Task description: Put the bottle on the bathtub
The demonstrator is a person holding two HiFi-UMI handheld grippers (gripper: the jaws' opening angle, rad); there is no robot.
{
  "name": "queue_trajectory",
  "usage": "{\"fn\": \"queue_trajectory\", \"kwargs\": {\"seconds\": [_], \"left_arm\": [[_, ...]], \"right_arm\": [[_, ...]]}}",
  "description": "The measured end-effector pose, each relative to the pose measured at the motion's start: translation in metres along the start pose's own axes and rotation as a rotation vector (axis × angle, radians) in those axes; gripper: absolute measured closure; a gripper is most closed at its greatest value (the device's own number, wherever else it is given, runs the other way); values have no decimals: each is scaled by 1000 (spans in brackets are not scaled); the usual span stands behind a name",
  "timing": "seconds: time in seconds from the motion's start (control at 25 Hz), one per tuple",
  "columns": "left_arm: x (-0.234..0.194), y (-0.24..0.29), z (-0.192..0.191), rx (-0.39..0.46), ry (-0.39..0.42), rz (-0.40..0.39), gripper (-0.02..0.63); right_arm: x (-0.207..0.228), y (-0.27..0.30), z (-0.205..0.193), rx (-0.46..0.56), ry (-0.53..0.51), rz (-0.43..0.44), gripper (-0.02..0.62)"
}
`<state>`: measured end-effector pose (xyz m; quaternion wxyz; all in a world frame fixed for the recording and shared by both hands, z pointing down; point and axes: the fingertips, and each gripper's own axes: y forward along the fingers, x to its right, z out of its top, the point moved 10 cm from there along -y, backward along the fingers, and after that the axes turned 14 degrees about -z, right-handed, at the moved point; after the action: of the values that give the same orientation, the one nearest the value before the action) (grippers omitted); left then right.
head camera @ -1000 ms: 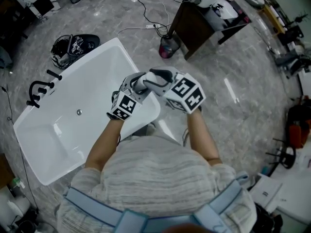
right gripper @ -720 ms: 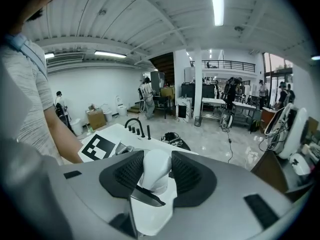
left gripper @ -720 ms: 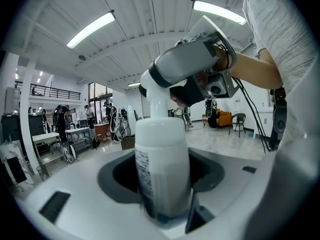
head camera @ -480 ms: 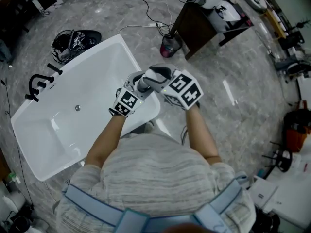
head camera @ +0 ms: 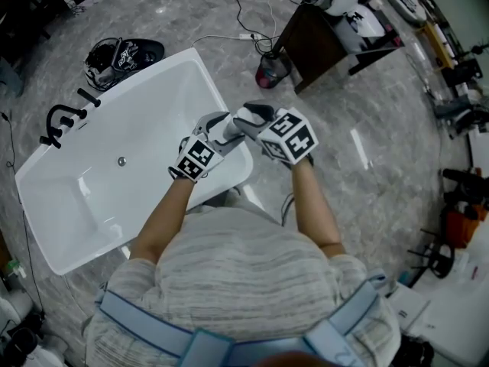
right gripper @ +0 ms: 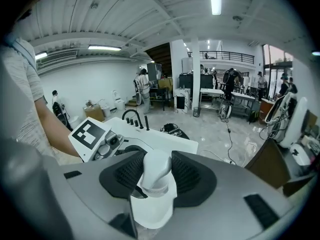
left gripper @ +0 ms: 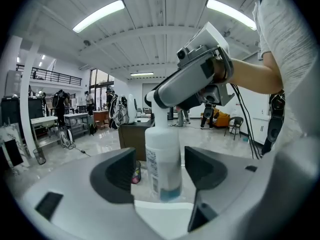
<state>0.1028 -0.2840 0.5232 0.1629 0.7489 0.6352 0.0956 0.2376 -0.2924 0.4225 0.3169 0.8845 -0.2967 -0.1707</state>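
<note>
Wide open over the bathtub (head camera: 216, 92) basin, with just the drain (head camera: 121, 160) on its white floor. Blocked along the bathtub's far side, toward the left end, by the black faucet (head camera: 61, 122). Crowded at the bathtub's near right corner by the left gripper (head camera: 220, 131), the right gripper (head camera: 250, 118) and the bottle (left gripper: 162, 164). Slim gaps either side of the bottle inside the left jaws, just opened wider. Closed tight on the pump head inside the right jaws. Clear grey floor off the bathtub's right end, up to the red bin (head camera: 271, 71) and dark table (head camera: 321, 37). Hemmed beyond the bathtub's far side by a black bag (head camera: 122, 53).
</note>
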Motion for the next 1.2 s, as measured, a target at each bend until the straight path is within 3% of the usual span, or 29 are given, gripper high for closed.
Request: {"fn": "queue_trajectory", "kwargs": {"seconds": [0.32,0.6,0.76,0.88,0.92,1.2], "left_arm": [[6,-15,-29,-59,-61,4,313],[15,-30,-41,-7,-137,31,321],[18,-38,-42,21,-157,48,431],[18,-43,-44,46,-200,63,583],[18,-44,-44,58,-213,63,602],[17,-46,-47,86,-265,59,602]], "right_arm": [[5,26,-31,-63,36,0,430],[9,46,-59,-104,83,-10,430],[10,57,-75,-129,93,-21,430],[12,65,-88,-154,97,-29,430],[13,67,-92,-163,100,-31,430],[20,79,-120,-231,121,-77,430]]}}
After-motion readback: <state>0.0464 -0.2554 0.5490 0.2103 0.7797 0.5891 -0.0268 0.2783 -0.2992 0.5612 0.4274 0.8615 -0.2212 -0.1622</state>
